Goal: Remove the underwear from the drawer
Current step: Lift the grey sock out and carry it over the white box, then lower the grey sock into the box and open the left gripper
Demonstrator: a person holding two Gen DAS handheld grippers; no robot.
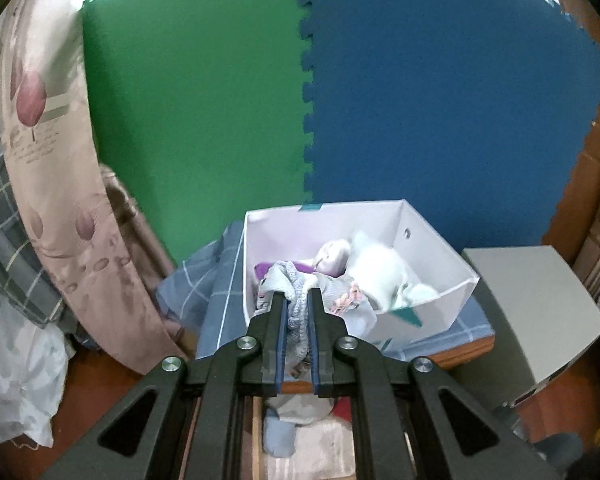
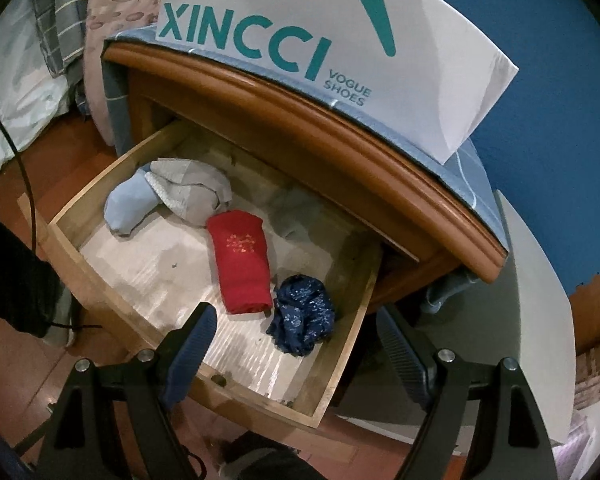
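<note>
A pale patterned piece of underwear (image 1: 296,312) is pinched between the nearly closed fingers of the left gripper (image 1: 297,300) and is held in the air just at the near rim of the white shoebox (image 1: 440,256), which sits on the cloth-covered top of the nightstand (image 2: 340,116). The step in hand is judged to be the carry from drawer to box — the next move calls for the garment to be brought over the box's open top and the fingers to be parted.

The right gripper (image 2: 296,344) is held wide open and empty over the front edge of the open drawer (image 2: 332,368). Only the right wrist view shows what is left inside: a red folded piece (image 2: 242,266) near the middle, a dark blue crumpled piece (image 2: 302,320) by the front right corner, and a light blue and grey bundle (image 2: 168,196) toward the back left. Only the left wrist view shows the box's contents — white and purple garments (image 1: 356,264) already piled there.
</note>
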